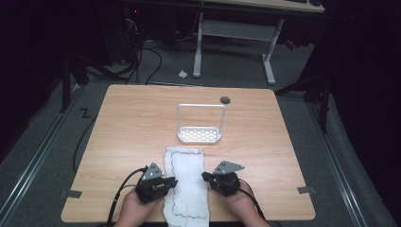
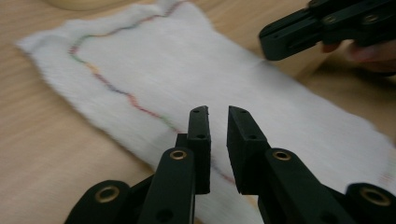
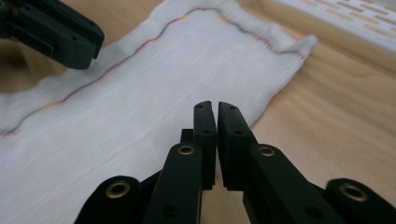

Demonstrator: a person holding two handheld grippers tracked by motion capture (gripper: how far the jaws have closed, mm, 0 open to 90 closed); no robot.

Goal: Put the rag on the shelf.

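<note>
1. A white cloth with a wavy multicoloured stitched line lies flat between the two claws, its long side running away from the person.
2. The left gripper sits at the cloth's left edge, tips over the fabric; its jaws stand a narrow gap apart, holding nothing.
3. The right gripper sits at the cloth's right edge, jaws almost closed with a thin slit, holding nothing.
4. Beyond both claws, just past the cloth's far end, stands a white rack with a slotted base and upright wire frame.
5. The wooden table has a dark round grommet behind the rack.
6. Grey floor, cables and another desk's white legs lie beyond in a dim room.
</note>
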